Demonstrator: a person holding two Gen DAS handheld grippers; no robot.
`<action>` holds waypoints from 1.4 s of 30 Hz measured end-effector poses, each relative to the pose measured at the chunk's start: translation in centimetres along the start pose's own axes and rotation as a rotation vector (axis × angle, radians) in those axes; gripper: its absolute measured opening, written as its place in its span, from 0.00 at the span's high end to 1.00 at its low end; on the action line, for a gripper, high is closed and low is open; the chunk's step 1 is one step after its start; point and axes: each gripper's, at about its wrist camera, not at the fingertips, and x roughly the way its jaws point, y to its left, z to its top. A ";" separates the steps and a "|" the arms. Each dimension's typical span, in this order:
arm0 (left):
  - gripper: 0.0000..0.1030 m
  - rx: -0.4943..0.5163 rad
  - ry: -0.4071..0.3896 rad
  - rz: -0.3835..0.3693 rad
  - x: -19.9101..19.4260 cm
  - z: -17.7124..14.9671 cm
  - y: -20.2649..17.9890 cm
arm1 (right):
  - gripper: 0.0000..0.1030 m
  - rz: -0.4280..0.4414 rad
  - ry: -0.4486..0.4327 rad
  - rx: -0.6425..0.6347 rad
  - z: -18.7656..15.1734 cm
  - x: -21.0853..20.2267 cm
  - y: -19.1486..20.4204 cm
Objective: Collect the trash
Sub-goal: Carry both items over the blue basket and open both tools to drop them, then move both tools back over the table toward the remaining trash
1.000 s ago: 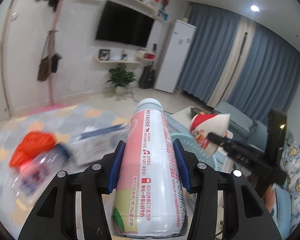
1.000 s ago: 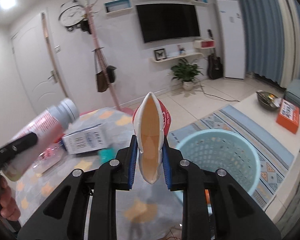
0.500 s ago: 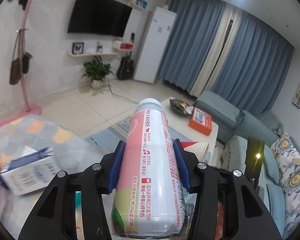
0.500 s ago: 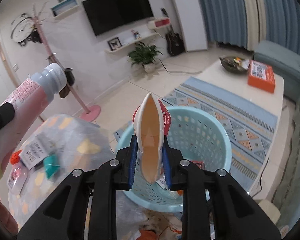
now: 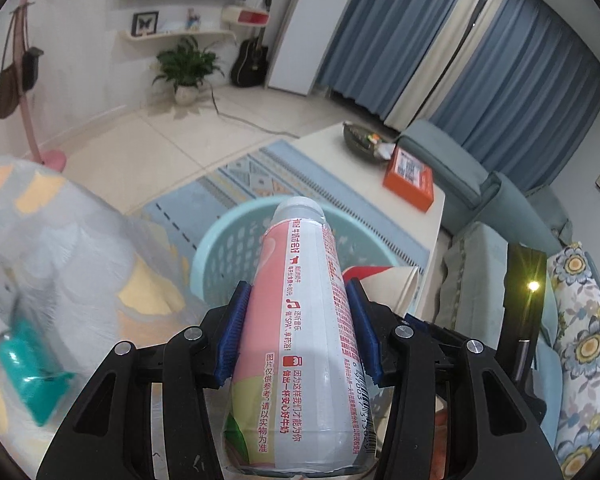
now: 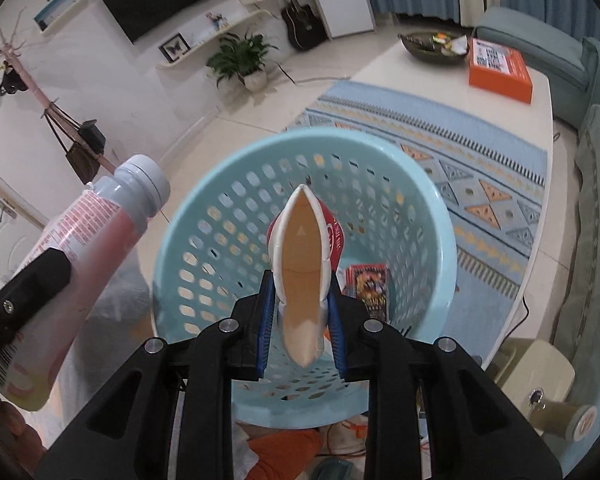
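Trash is held in both grippers, and the blue basket (image 6: 432, 208) sits on the floor below and in front of them. The right gripper (image 6: 300, 316) is squeezing a paper cup (image 6: 300, 264) flat between its blue pads. The cup's open mouth faces back at the camera, and its long side points forward and down into the basket. From the right wrist view, the cup sits right over the open mouth of the basket, with the rim all around it. So the right side looks like the one that is ready to drop first. A red packet (image 6: 370, 286) already lies inside the basket. The left gripper (image 5: 298, 340) is holding tight to a pink and white bottle (image 5: 300, 320) around its middle. The bottle's long side points forward, with its white cap out in front. From the left wrist view, the cap points at the basket (image 5: 220, 236), but in the right wrist view the bottle (image 6: 76, 264) is off to the left of the rim, over the table with the cloth (image 5: 80, 256). I think the left gripper needs to go a bit more to the right before it lets go. A teal thing (image 5: 32, 372) lies on that table, blurry.
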 end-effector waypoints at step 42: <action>0.30 -0.065 -0.339 0.175 -23.3 -7.3 9.4 | 0.32 0.283 -0.364 -0.538 -6.7 -15.0 19.5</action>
